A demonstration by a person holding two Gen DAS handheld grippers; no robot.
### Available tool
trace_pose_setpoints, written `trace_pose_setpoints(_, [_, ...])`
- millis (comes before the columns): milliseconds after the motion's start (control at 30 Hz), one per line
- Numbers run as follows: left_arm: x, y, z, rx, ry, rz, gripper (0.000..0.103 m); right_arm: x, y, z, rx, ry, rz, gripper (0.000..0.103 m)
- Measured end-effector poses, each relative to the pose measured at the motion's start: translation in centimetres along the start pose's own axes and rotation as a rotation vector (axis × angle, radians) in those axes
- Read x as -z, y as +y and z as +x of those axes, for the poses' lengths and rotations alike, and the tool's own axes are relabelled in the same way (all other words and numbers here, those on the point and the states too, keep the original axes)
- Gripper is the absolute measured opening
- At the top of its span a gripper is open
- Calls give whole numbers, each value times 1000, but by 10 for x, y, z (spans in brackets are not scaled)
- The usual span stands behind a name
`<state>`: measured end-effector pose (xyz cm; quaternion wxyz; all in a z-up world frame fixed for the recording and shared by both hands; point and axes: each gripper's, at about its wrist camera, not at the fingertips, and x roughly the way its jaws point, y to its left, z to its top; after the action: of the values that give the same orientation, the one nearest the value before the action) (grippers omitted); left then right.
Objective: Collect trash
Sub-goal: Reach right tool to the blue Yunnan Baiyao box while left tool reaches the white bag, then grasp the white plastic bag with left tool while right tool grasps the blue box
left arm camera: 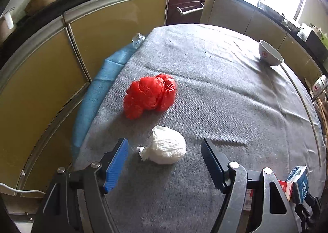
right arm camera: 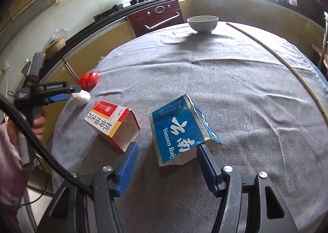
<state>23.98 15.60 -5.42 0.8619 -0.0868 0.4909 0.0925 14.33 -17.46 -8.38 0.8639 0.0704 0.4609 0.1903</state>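
While left gripper [left arm camera: 165, 156] stands apart, white bag bundle [left arm camera: 167, 145] lies dead ahead, twelve o'clock, between jaws, untouched; right gripper [right arm camera: 167, 161] apart, blue carton [right arm camera: 182, 128] at twelve.

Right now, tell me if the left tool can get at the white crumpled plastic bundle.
Probably yes: the left tool stands open around the white crumpled plastic bundle, nothing lies between them, and the red plastic bag sits farther off.

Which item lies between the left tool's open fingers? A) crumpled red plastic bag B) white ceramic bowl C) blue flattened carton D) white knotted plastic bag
D: in the left wrist view the white knotted plastic bag lies on the grey tablecloth between the left tool's blue pads, untouched by either.
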Motion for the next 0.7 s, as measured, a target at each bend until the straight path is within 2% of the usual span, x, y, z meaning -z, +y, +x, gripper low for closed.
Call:
trace_pose_setpoints(133, [-3,5,3,17,11,-29,74,-6,0,5,25,-1,-7,64])
trace_pose_setpoints(333, [-3,11,2,40,19,-32,74,2,-14,-19,2,-27,25,64])
trace_pose_setpoints(467, [-7,15,8,56,48,-66,74,-1,-22,-30,-26,-51,39,69])
trace_pose_setpoints(700, [-6,9,20,86,98,-74,74,-21,-18,7,-5,5,-15,69])
